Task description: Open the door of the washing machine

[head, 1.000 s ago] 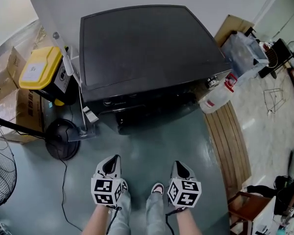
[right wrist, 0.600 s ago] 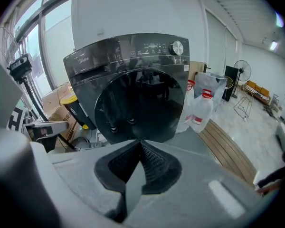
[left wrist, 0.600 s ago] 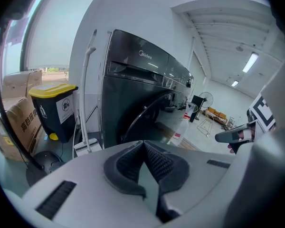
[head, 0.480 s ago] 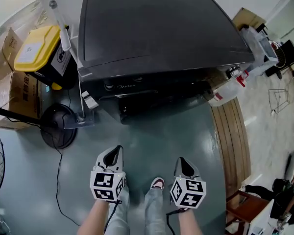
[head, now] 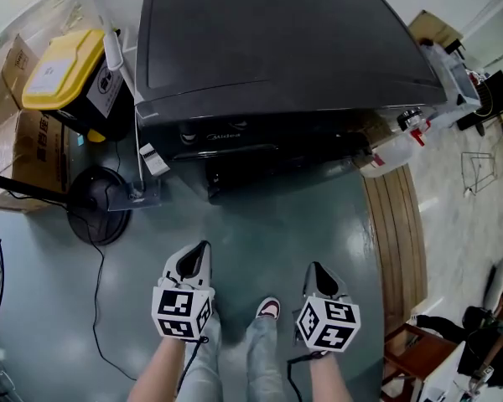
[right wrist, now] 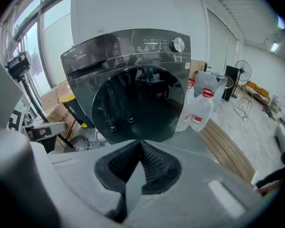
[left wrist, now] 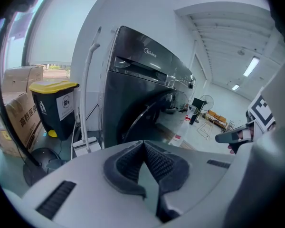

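Currently, the washing machine [head: 268,48], dark grey, is standing against the wall straight ahead of the person. Its round dark door [right wrist: 137,106] is sitting shut and flush in the front panel, under a control strip that is carrying a knob [right wrist: 178,44] at its right end. The left gripper [left wrist: 143,145] is hanging over the floor [head: 260,233] short of the machine, seeing its front from the left at an angle, with its jaws pressing together and nothing between them. The right gripper [right wrist: 140,145] is facing the door squarely, apart from it, with its jaws likewise meeting at the tips and holding nothing. A shoe [head: 269,310] is showing between the two grippers. A bin with a yellow lid [head: 63,65] is standing left of the machine, next to cardboard boxes [head: 29,153]. A round black stand base [head: 96,216] is resting on the floor at the left front. Plastic jugs with red caps [head: 386,153] are sitting just beside the machine's right side. Wooden planks [head: 394,224] are lying along the floor on the right.
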The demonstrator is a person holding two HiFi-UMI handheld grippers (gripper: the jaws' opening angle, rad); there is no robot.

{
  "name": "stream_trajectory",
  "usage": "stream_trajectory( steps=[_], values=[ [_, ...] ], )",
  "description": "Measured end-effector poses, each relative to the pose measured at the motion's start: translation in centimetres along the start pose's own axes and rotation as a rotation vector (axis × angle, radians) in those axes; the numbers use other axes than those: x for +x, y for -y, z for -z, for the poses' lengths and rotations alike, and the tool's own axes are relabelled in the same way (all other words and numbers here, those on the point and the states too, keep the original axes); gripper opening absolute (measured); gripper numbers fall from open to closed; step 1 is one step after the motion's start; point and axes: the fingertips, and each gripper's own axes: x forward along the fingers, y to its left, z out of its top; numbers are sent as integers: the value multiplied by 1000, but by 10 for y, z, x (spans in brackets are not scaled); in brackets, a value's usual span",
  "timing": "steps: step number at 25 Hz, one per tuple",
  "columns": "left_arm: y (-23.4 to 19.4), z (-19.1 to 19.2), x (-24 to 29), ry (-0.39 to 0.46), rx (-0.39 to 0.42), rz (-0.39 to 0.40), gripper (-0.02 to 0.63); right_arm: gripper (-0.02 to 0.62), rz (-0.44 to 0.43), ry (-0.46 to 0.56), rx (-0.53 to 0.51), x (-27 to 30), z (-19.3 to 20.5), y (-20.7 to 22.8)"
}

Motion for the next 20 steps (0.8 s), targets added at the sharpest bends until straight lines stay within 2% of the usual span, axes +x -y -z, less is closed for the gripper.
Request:
stream_trajectory(
  steps=[6, 7, 8, 9, 14, 20],
  values=[
    [-4, -15, 8, -4, 37, -5, 9, 5, 23, -5, 31, -3, -2, 13],
    [-4, -18, 10, 0, 47, -1, 19, 5, 27, -5, 37, -4, -2, 15],
    [-4, -20, 13, 3, 57, 5, 74, 5, 31, -4, 44, -4, -1, 17],
    [-3, -23, 16, 3, 68, 12, 100, 5, 35, -4, 51, -4, 0, 20],
    [-1, -33, 29, -3, 129, 44, 103, 5, 59, 0, 85, -6, 5, 30],
    [2, -48, 48, 6, 207, 99, 150, 5, 91, 7, 121, -7, 7, 38]
  ],
)
